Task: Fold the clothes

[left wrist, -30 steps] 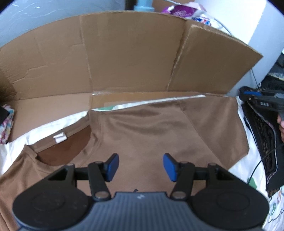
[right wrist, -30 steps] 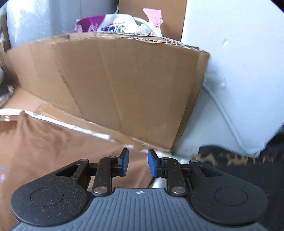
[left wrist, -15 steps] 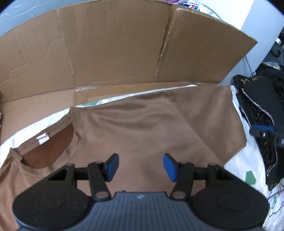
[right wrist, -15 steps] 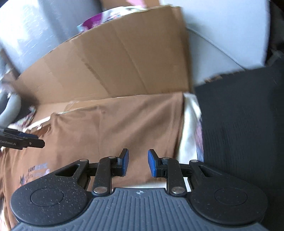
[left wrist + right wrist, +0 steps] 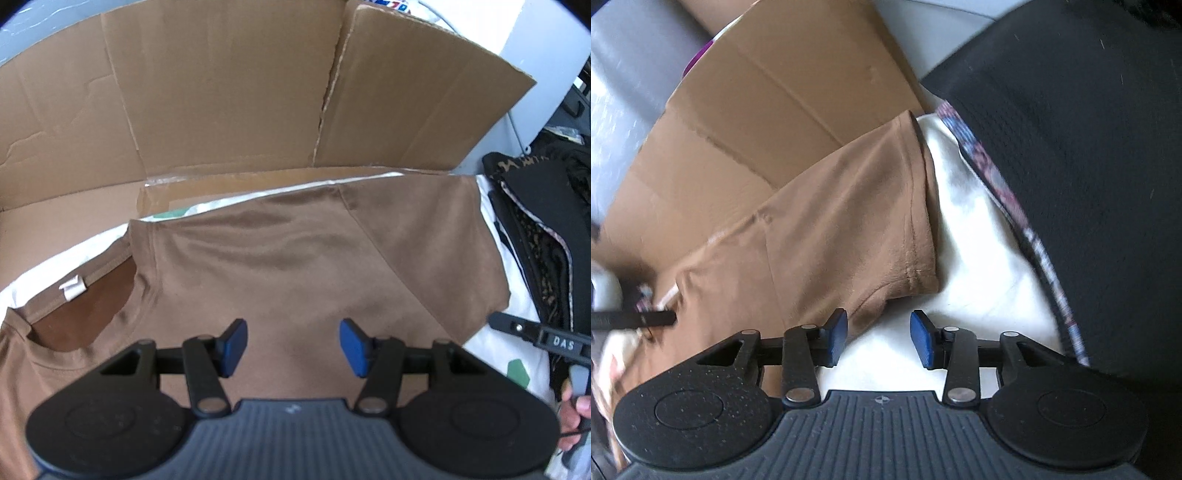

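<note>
Black grippers [image 5: 291,347], blue-padded jaws, apparently ribbed housing

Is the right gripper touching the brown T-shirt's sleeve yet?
Cannot tell. In the right wrist view the open right gripper has its left pad overlapping the sleeve edge of the brown T-shirt; its height above the cloth does not show.

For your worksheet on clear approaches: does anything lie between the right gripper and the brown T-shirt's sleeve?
Nothing visible does. The right gripper is open just short of the sleeve hem, with only bare white sheet between. The black garment lies off to the side.
</note>
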`<action>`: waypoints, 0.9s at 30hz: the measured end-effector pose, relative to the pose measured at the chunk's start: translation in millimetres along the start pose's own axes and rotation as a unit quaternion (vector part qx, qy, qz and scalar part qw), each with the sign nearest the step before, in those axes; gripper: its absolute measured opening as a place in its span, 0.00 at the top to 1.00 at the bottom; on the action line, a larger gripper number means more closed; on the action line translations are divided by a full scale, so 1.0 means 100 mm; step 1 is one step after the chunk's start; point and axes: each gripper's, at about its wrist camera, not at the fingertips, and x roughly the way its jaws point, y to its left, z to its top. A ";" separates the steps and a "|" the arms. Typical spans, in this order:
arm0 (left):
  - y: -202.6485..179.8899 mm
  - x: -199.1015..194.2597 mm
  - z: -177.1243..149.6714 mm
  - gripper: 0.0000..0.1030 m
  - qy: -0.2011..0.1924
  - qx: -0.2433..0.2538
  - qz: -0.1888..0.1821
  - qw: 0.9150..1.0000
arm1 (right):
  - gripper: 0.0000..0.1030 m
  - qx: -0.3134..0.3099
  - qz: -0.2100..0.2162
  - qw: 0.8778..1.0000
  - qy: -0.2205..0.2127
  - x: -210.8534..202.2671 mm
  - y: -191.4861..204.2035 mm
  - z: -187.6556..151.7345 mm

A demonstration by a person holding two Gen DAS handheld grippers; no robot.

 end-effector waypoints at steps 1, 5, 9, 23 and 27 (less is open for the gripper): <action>0.00 0.00 0.00 0.43 0.000 0.001 0.000 1.000 | 0.56 0.012 0.009 1.000 -0.003 0.02 -0.01 -0.01; 0.00 0.01 -0.03 0.43 0.001 0.008 0.004 1.000 | 0.57 0.025 0.012 0.999 -0.028 0.09 -0.05 0.01; 0.03 0.02 -0.04 0.43 0.003 0.006 0.006 1.000 | 0.62 0.008 -0.008 0.998 -0.063 -0.01 -0.01 0.06; -0.23 0.49 0.30 0.74 -0.046 0.077 0.018 0.996 | 0.97 -0.059 -0.073 0.993 -0.076 0.01 0.07 0.12; -0.28 0.67 0.46 0.75 -0.062 0.058 0.010 0.996 | 0.98 -0.074 -0.095 0.990 -0.073 0.02 0.11 0.13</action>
